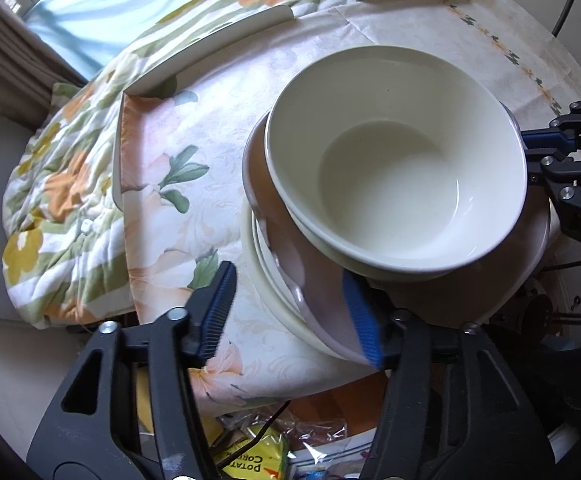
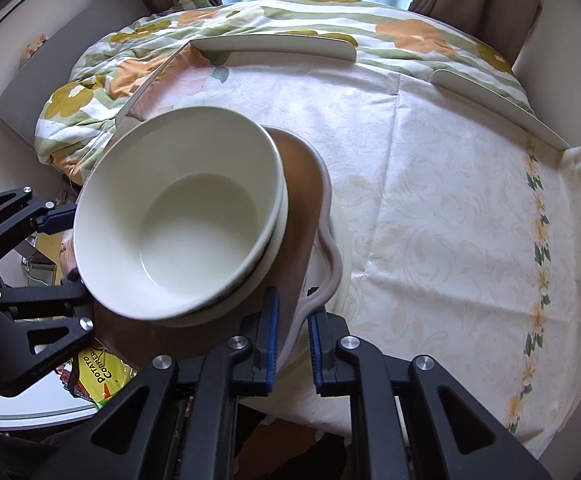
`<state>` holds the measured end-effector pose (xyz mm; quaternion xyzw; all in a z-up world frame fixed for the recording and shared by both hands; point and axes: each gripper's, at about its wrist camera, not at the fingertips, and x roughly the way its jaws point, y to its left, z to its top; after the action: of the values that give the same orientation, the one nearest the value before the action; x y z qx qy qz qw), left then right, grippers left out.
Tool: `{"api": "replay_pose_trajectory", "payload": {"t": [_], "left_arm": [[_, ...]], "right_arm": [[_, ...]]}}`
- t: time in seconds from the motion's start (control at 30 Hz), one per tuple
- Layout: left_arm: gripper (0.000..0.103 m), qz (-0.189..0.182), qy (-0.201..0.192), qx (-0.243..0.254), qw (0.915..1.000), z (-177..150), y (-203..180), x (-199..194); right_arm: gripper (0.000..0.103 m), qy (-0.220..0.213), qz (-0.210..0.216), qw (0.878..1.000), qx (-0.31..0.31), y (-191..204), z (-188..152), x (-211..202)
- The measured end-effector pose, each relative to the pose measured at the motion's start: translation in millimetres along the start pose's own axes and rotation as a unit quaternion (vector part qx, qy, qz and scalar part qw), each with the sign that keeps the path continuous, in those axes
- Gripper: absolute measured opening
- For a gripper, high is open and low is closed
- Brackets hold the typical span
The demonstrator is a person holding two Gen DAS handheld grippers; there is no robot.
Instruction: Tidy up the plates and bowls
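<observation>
The cloth-covered surface (image 2: 430,184) carries one stack at its near edge: a pale plate (image 1: 262,292) at the bottom, a brown wavy-rimmed plate (image 2: 302,184) on it, and two nested cream bowls (image 1: 394,160) on top. Stacking looks largely done; perhaps only placing remains. Right tongs (image 2: 292,332) are pinching the brown plate's rim. Left tongs (image 1: 294,312) stand spread, straddling the stack's edge without pressing.
</observation>
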<state>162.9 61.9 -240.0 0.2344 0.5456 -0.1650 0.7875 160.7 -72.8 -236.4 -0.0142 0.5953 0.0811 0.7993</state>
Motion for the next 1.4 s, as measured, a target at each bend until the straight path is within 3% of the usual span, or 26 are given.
{"api": "replay_pose_trajectory", "payload": {"t": [0.1,0.4,0.63,0.77,0.83,0.9,0.93,1.0,1.17,1.3,1.4], "left_arm": [[0.067,-0.009,-0.007,-0.005,0.9999,-2.7,1.6,-7.4],[0.067,0.0,-0.036,-0.028,0.999,-17.7,-4.1,-38.8],[0.067,0.01,-0.077,-0.103,0.9917,-34.4,-1.7,-110.5],[0.071,0.011,-0.16,-0.159,0.9742,-49.8,-3.2,-188.0],[0.085,0.028,-0.209,-0.177,0.9614,-58.4,-7.3,-226.4],[0.097,0.041,-0.252,-0.184,0.949,-66.0,-13.8,-260.1],[0.103,0.05,-0.275,-0.187,0.9417,-70.6,-18.0,-276.7],[0.103,0.066,-0.307,-0.189,0.9305,-76.9,-25.5,-303.4],[0.103,0.089,-0.346,-0.194,0.9134,-89.0,-42.5,-340.2],[0.103,0.092,-0.37,-0.2,0.9025,-101.6,-52.0,-354.9],[0.103,0.093,-0.378,-0.202,0.8988,-106.5,-56.8,-359.7]], "right_arm": [[0.02,-0.008,-0.005,1.0,0.011,-0.3,-3.0,-9.6],[0.023,-0.043,0.005,0.999,0.026,-0.3,-17.5,-40.3],[0.023,-0.101,0.019,0.994,0.042,-6.4,-41.7,-104.6],[0.023,-0.163,0.003,0.986,0.048,-9.3,-65.3,-168.7],[0.026,-0.195,-0.006,0.979,0.052,-9.8,-75.8,-197.9],[0.044,-0.233,-0.022,0.971,0.057,-11.2,-89.0,-229.9],[0.059,-0.249,-0.027,0.966,0.058,-11.4,-93.9,-243.3],[0.07,-0.282,-0.036,0.957,0.062,-10.9,-104.9,-269.8],[0.094,-0.341,-0.069,0.935,0.071,-8.1,-127.4,-313.5],[0.097,-0.371,-0.094,0.921,0.07,-2.3,-138.8,-329.5],[0.097,-0.382,-0.098,0.916,0.075,-0.9,-147.1,-332.9]]}}
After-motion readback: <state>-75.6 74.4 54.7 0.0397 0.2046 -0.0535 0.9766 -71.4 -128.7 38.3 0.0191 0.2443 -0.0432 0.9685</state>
